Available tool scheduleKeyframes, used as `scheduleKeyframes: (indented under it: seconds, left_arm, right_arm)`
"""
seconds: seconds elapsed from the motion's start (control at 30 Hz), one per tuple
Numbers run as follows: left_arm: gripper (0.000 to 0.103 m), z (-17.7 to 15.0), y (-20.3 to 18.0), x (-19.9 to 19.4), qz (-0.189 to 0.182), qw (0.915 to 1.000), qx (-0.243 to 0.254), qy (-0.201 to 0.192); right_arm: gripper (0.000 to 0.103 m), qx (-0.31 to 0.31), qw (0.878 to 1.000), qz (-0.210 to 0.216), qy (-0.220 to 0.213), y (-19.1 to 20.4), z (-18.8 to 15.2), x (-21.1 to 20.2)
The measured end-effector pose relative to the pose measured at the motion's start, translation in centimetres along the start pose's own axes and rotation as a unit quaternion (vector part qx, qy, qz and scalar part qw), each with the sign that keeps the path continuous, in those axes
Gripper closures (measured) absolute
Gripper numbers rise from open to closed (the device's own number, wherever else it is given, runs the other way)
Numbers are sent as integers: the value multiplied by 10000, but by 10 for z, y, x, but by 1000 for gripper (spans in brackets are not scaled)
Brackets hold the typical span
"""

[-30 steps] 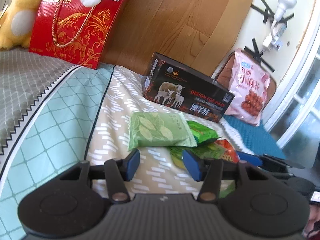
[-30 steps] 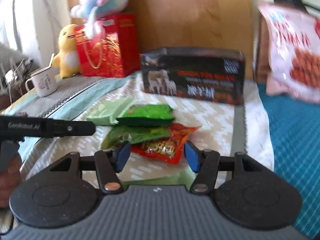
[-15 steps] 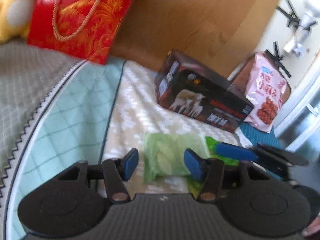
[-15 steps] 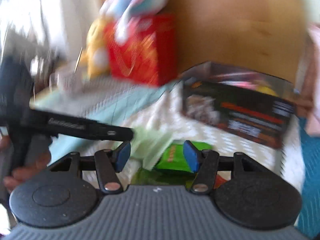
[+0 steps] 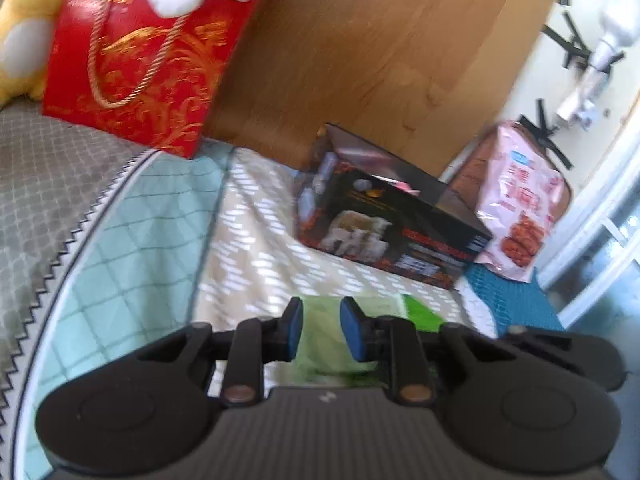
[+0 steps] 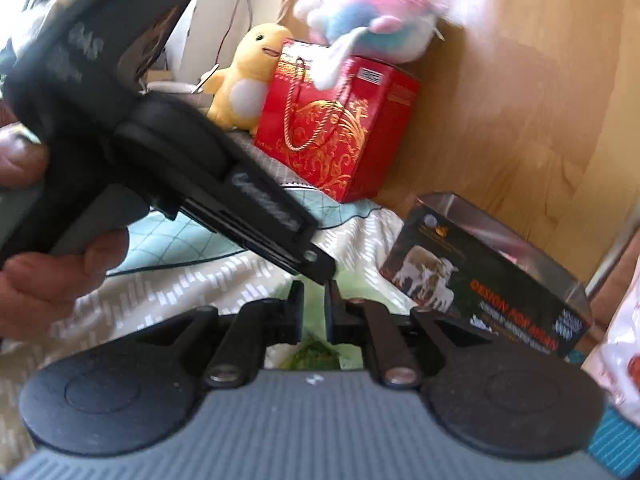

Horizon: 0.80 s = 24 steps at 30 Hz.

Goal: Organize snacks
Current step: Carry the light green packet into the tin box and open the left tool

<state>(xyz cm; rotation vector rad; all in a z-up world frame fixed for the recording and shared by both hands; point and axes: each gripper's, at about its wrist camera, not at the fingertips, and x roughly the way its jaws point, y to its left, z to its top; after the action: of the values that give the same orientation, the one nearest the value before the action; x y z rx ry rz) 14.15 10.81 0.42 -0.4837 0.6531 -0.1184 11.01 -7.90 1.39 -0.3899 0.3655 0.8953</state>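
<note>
1. Pale green foil snack packet (image 5: 320, 340) sits between the left gripper (image 5: 320, 330) pads on the patterned bedspread (image 5: 248, 248); jaws narrow, contact not confirmable through the blur.
2. Right gripper (image 6: 314, 312) is also narrow over green packets (image 6: 316, 354); whether it grips anything, cannot tell.
3. Step, as I judge it: picking a packet for the open black sheep-print box (image 5: 392, 224).
4. Next: firm grip, lift, carry up and forward over the box rim.
5. Around: red gift bag (image 5: 140, 52), yellow plush duck (image 6: 244, 80), pink snack bag (image 5: 520, 208). The grippers are crowded close together, so collision risk.
</note>
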Motion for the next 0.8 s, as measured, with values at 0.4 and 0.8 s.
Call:
scheduleKeyframes:
  seconds: [0.4,0.8]
  left_arm:
    - [67,-10,-10,17,-150,9980,454,404]
    - [70,66,-77,17,-607,9910,1068,-529]
  right_arm:
    - [36,-57,9935,646,933,-33,3,47]
    - [41,-135,9955,-801,-491,-70,33,13]
